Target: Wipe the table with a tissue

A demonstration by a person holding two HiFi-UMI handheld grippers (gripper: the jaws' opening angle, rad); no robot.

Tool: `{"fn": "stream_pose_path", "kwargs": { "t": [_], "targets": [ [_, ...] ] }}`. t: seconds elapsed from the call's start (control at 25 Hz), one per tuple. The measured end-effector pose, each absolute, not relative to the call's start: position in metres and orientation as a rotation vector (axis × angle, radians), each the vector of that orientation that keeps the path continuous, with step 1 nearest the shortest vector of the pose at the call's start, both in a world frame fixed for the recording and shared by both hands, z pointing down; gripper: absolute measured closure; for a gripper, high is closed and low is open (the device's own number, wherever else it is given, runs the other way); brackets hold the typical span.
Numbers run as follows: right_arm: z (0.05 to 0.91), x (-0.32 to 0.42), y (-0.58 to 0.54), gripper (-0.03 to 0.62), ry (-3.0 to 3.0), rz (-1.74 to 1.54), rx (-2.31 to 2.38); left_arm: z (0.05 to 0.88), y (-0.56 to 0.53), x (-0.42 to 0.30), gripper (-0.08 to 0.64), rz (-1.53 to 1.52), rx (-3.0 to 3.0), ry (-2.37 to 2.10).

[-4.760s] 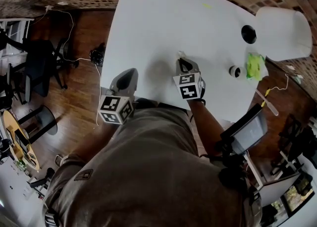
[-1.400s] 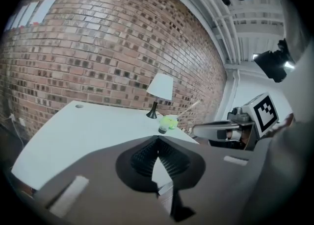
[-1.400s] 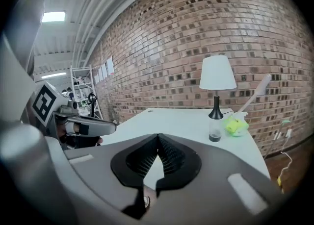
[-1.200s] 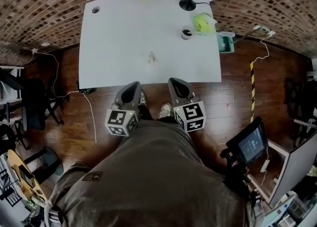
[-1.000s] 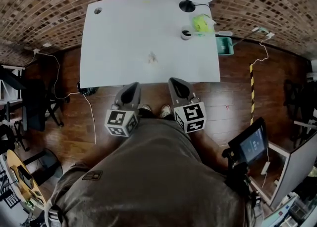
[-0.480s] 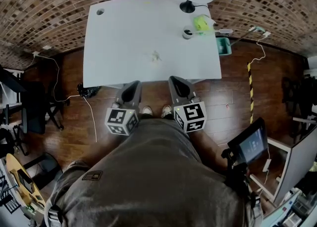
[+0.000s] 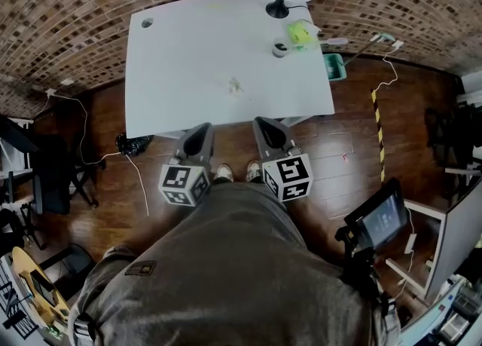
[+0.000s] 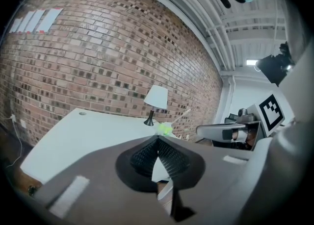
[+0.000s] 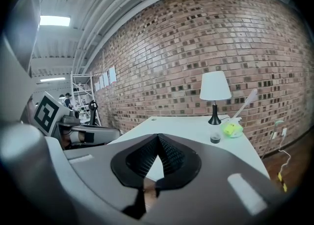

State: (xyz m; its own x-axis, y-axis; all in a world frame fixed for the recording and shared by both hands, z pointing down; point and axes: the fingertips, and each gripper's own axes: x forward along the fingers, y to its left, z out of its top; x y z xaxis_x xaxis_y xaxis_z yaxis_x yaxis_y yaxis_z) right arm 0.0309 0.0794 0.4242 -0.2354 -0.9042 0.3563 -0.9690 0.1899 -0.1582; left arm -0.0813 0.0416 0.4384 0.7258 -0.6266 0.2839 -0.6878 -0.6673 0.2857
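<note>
The person stands with both grippers held out in front of the waist, side by side and apart, each pointing away and slightly downward. The left gripper [image 7: 199, 129] has its jaws closed, the ribbed pads [image 8: 147, 154] meeting at the tips with nothing between them. Its left cube [image 7: 183, 184] sits at the near end, close against the torso [image 7: 226, 277]. The right gripper [image 7: 264, 123] is likewise empty, jaws pressed together at the tips, with the right cube [image 7: 287, 178] near the body. The two grippers angle slightly inward, so the tips lie closer together than the cubes. Both shoes [image 7: 223, 173] show between the grippers.
</note>
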Motion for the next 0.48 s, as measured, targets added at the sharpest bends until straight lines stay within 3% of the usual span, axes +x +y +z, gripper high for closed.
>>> {"fn": "stream_pose_path", "kwargs": {
  "t": [0.48],
  "targets": [
    [0.4214, 0.0263, 0.0748, 0.58, -2.264, 0.528, 1.819, 0.4374, 0.0373, -0.087, 0.558, 0.23, 2.549, -1.002]
  ]
}}
